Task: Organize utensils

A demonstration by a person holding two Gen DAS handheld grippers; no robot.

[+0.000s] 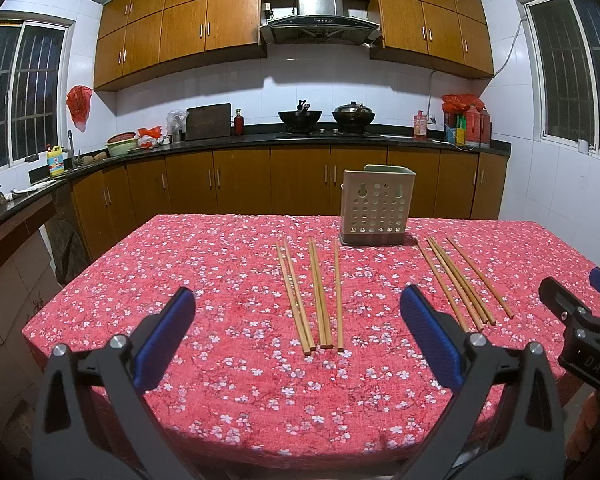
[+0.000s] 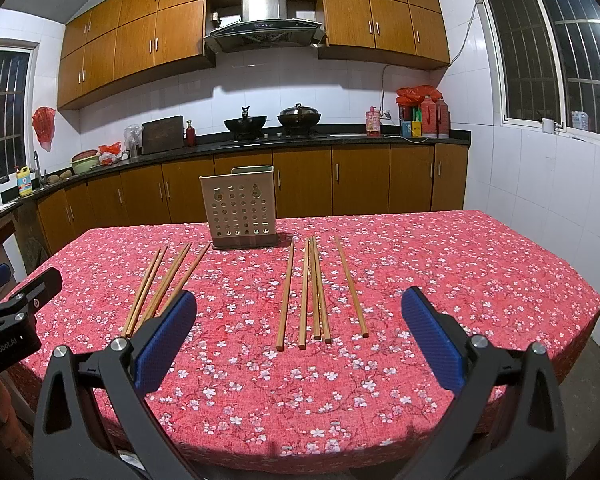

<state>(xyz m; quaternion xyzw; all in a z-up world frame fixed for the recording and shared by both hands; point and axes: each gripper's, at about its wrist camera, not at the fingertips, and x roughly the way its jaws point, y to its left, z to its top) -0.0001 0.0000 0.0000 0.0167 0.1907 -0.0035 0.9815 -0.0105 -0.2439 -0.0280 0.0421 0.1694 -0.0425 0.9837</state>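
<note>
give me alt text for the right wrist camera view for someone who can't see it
Ten brown wooden chopsticks lie in a left group and a right group on a red floral tablecloth, before an upright beige perforated plastic utensil holder. The open blue-padded right gripper frames the foreground; a wood-cabinet kitchen fills the background.

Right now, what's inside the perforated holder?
Nothing rises above the rim of the holder. Its inside is hidden by its wall. All chopsticks in view lie on the tablecloth.

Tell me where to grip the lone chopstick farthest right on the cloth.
Take the outermost chopstick at mid-shaft, from above, with the right hand-held gripper closing across its width. It lies flat, apart from its neighbours, so both sides are free.
</note>
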